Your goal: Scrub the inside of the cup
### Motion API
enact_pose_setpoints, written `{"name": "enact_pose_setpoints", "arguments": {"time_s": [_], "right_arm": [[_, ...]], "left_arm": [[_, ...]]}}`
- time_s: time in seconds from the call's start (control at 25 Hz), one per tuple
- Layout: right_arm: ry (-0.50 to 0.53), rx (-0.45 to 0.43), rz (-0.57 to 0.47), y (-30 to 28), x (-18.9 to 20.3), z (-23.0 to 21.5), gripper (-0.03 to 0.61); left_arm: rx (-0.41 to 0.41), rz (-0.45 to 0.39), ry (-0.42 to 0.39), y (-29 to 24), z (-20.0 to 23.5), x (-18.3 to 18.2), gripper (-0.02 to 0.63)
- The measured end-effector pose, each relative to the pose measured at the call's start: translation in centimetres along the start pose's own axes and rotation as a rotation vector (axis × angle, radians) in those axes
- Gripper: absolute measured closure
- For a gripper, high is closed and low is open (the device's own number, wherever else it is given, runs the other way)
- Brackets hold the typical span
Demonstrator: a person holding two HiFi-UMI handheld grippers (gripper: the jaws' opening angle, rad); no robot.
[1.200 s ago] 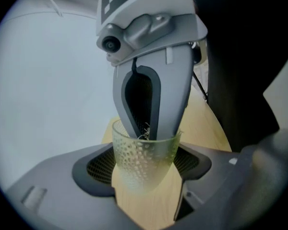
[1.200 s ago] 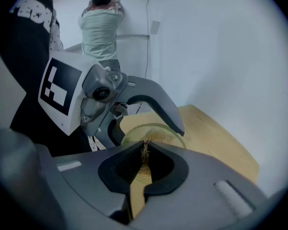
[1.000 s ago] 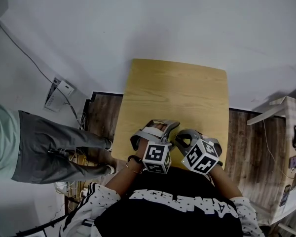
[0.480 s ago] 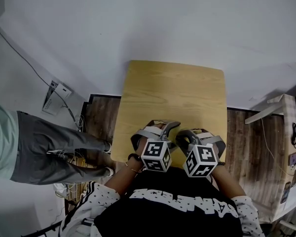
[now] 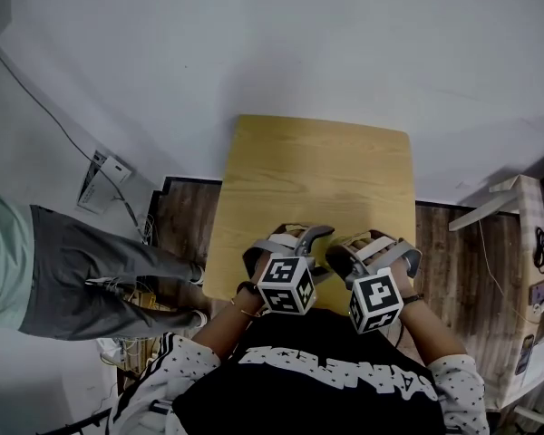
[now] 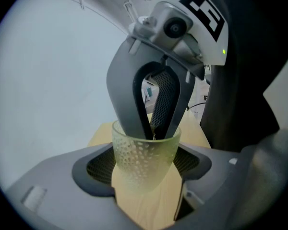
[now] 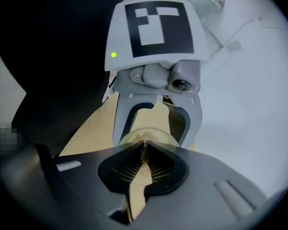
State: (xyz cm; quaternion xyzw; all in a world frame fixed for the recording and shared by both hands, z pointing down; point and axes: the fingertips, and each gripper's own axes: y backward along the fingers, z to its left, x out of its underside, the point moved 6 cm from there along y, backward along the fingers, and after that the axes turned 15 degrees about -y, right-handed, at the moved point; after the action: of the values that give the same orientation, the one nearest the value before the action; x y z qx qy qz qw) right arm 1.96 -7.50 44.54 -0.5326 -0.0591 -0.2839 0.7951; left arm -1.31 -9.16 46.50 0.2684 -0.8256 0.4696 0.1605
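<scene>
My left tool [image 6: 144, 171] is clenched on the cup [image 6: 143, 155], its two dark ribbed pads pressed to opposite sides of the cup's lower wall. I judge that low grip is chosen to leave the mouth free and to keep the cup from spinning or tipping while the inside is worked. The cup stands upright in that grip, with the near end of the pale wood-grain table [image 5: 317, 170] beneath it; whether its foot touches the table I cannot tell. It is a translucent, pale green tumbler that narrows toward the foot. Its wall is covered in small raised dots, so the pads should bite well on it.

My right tool [image 7: 145, 145] reaches into the cup from above, its smooth grey jaws pinched together and their tips just below the rim. Between them sits a thin brownish sliver [image 7: 145, 153], frayed at its edge. I take it for the scrubbing piece, though it is too slight to name. Jaws closed this narrow fit through the cup's mouth. I judge the scrub is under way, and the risk is the tips levering against the rim.
</scene>
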Motion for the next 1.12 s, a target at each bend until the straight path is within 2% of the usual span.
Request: {"name": "enact_pose_setpoints", "arguments": {"time_s": [0.36, 0.6, 0.76, 0.96, 1.12], "right_arm": [[0.262, -0.010, 0.029, 0.8, 0.1, 0.4, 0.554], [0.305, -0.011, 0.028, 0.9, 0.1, 0.3, 0.554], [0.227, -0.013, 0.002, 0.7, 0.4, 0.3, 0.554], [-0.029, -0.051, -0.060, 0.5, 0.5, -0.5, 0.554], [-0.167, -0.059, -0.087, 0.5, 0.8, -0.9, 0.554]], "left_arm": [[-0.004, -0.022, 0.030, 0.2, 0.1, -0.5, 0.244], [-0.014, -0.017, 0.038, 0.3, 0.3, -0.5, 0.244], [-0.021, -0.002, 0.031, 0.3, 0.2, -0.5, 0.244], [-0.029, 0.012, 0.027, 0.4, 0.4, -0.3, 0.245], [-0.038, 0.024, 0.015, 0.3, 0.6, -0.4, 0.245]]}}
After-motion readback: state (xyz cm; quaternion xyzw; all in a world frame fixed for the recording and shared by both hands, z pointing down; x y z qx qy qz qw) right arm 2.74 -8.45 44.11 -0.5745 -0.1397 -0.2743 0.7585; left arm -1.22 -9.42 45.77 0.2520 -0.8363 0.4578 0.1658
